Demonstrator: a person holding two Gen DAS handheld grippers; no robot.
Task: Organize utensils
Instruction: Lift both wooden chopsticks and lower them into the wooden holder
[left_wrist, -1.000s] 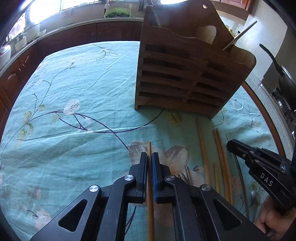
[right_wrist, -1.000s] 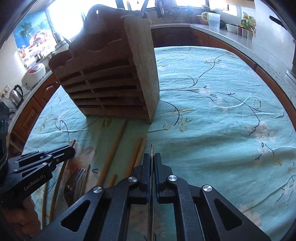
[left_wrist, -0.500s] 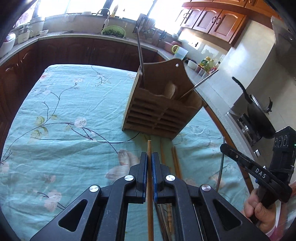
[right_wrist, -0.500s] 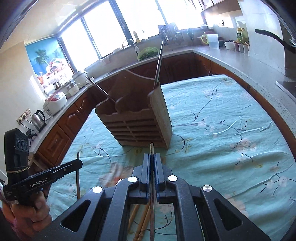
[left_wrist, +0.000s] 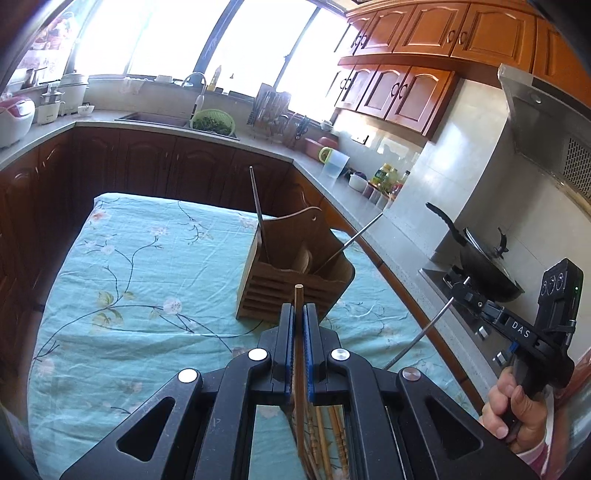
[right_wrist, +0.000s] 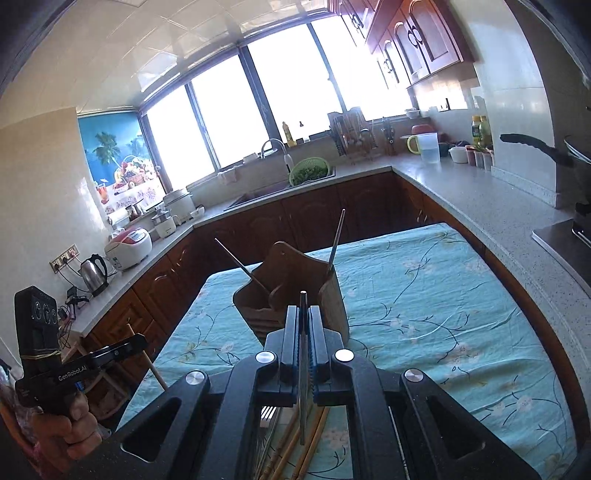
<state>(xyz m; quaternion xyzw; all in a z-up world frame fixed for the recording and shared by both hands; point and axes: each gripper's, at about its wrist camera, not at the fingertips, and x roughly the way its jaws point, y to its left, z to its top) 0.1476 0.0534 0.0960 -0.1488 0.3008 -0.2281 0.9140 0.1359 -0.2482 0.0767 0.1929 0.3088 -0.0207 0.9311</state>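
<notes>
The wooden utensil holder (left_wrist: 295, 273) stands upright on the table, on a teal floral tablecloth (left_wrist: 140, 280), toward the far end of the cloth. Two thin metal utensils lean out of its top compartments: one rises from the left compartment (left_wrist: 256, 206), the other slants out to the right (left_wrist: 360, 234).

The left gripper (left_wrist: 298, 314) has its jaws pressed together on a wooden chopstick (left_wrist: 298, 332). The stick runs lengthwise between the blue pads and its tip projects beyond the fingertips, pictured in front of the holder. The right gripper (right_wrist: 304, 317) is likewise clamped, on a thin metal utensil (right_wrist: 303, 354) whose tip shows just past the fingertips; which kind of utensil it is cannot be told.

Below both grippers, loose wooden chopsticks (left_wrist: 332, 439) lie on the cloth.

The left wrist view alone shows the stove at the right with a black pan (left_wrist: 484, 258), and the person's right hand (left_wrist: 513, 410) around the right gripper's handle, the metal utensil slanting down from its jaws. The right wrist view alone shows fork tines (right_wrist: 269, 415) among the loose chopsticks, a kettle (right_wrist: 94, 273) and a rice cooker (right_wrist: 129, 245) on the left counter, and the left hand (right_wrist: 70, 424) holding the left gripper with the chopstick crossing its jaws.
</notes>
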